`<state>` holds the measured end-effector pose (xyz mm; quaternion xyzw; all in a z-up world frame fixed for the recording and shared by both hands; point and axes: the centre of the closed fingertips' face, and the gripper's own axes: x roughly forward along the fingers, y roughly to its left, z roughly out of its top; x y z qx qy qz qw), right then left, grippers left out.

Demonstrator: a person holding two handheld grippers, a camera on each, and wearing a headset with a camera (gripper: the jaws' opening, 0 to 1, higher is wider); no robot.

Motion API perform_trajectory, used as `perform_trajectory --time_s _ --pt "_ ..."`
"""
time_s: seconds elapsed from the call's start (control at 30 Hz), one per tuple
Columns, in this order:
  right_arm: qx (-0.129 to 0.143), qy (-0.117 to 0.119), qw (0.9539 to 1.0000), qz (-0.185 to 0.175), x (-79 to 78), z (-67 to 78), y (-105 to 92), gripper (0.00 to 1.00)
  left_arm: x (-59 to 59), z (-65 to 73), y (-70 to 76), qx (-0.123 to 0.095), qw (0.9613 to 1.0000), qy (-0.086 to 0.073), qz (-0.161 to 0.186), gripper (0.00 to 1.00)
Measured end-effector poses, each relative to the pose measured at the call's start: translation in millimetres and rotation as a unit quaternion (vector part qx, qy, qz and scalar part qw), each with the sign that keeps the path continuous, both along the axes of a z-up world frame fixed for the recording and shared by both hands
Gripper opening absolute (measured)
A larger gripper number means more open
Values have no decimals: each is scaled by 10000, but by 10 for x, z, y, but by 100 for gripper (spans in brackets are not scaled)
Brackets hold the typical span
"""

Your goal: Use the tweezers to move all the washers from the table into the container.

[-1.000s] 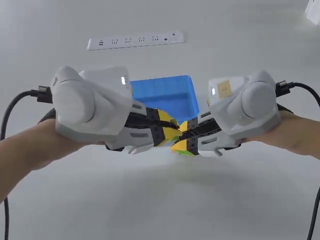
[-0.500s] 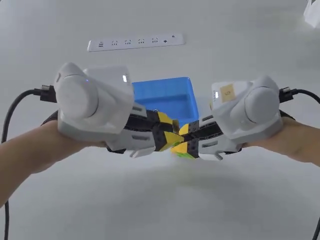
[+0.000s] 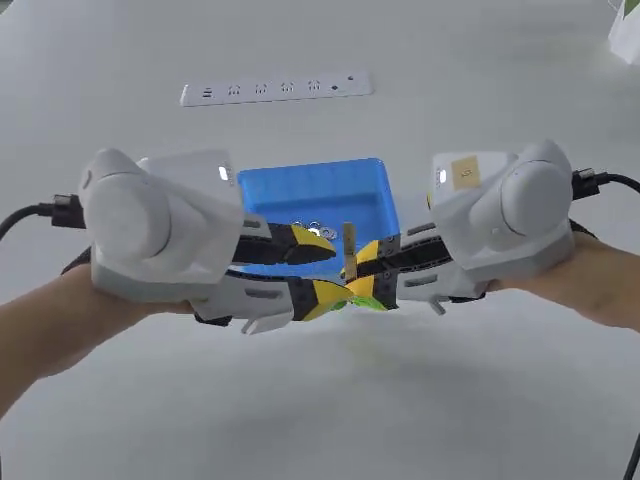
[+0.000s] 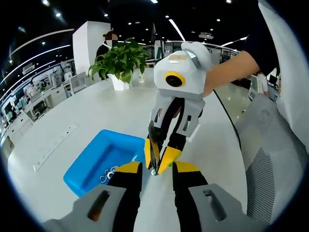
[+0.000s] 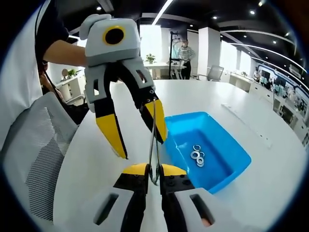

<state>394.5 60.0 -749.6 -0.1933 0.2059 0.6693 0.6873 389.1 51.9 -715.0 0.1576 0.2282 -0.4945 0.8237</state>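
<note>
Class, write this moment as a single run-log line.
right gripper: shut on tweezers | left gripper: open, near tweezers | washers: in blue container

Left tongs (image 3: 322,268) agape, right tongs (image 3: 362,272) on tweezers (image 3: 348,248), container (image 3: 330,190) behind.

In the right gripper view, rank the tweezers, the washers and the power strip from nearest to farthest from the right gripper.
1. tweezers, clamped in the right gripper itself.
2. washers, to the right, inside the blue container.
3. power strip, farther right, beyond the container.
</note>
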Motion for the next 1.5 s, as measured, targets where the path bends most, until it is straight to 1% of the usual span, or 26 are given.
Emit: perform_trajectory --time_s 0.1,0.13,0.17,0.2,0.23,0.27,0.3,0.33,0.43,0.5,0.67,0.7,0.77,0.83,0.9,0.93,0.97,1.03,1.1,1.13,1.17,1.2,1.27,1.3,1.37,1.5 --pt "6 -9 10000 -49 7 49 -14 10 -71 50 119 -124 9997 75 195 31" --pt "22 -9 10000 -59 5 72 -17 10 -96 70 144 -218 9993 122 261 32" --pt "39 -2 10000 -80 2 105 -20 10 -154 115 155 -488 9977 285 363 33" --pt "48 -9 9999 -88 -5 128 -21 10 -190 139 170 -657 9960 410 441 35" --pt "56 -32 9999 -95 -11 160 -21 10 -225 155 213 -750 9943 506 562 37" --pt "72 -37 9999 -102 -16 186 -20 10 -246 164 248 -768 9940 487 605 40" --pt "98 -35 9999 -105 -25 223 -15 10 -283 165 291 -718 9947 429 605 44" --pt "108 -37 9999 -108 -32 250 -9 10 -304 165 321 -708 9945 425 645 46" --pt "125 -163 9998 -81 -45 346 20 10 -358 167 398 -767 9921 510 858 55" --pt "131 -227 9996 -62 -49 410 38 10 -384 175 442 -782 9912 486 954 62" --pt "277 -253 9992 -96 -31 607 104 10 -423 197 513 -870 9884 453 1156 66" --pt "324 -292 9989 -143 -2 667 122 10 -427 199 520 -888 9880 450 1182 67" --pt "459 -263 9984 -193 33 763 156 10 -443 202 540 -959 9862 453 1268 68" --pt "483 -358 9979 -221 106 844 185 10 -477 192 540 -1084 9837 529 1331 68" --pt "528 -420 9974 -243 190 929 223 10 -520 161 539 -1051 9842 515 1329 69" --pt "611 -450 9967 -280 249 986 259 10 -535 149 543 -1048 9842 518 1331 70" --pt "638 -461 9965 -296 287 1013 281 10 -551 132 553 -1055 9838 533 1350 72" --pt "631 -548 9960 -317 379 1035 335 10 -559 120 580 -1073 9829 532 1401 76" --pt "607 -619 9957 -318 443 1033 378 10 -562 121 614 -1141 9805 567 1495 81" --pt "594 -626 9957 -332 471 1029 399 10 -559 131 628 -1222 9784 595 1556 85" --pt "602 -656 9955 -336 503 1031 433 10 -559 132 637 -1262 9772 624 1590 90" --pt "587 -688 9954 -318 522 1021 456 10 -558 134 651 -1284 9765 624 1612 92" --pt "545 -724 9954 -308 573 967 508 10 -545 141 677 -1289 9759 558 1669 93" --pt "463 -756 9956 -292 603 907 526 10 -538 141 689 -1286 9756 544 1695 93" --pt "389 -778 9958 -278 636 825 550 10 -519 140 717 -1305 9738 531 1785 96" --pt "264 -755 9964 -289 715 640 593 10 -526 116 778 -1275 9725 524 1875 97"
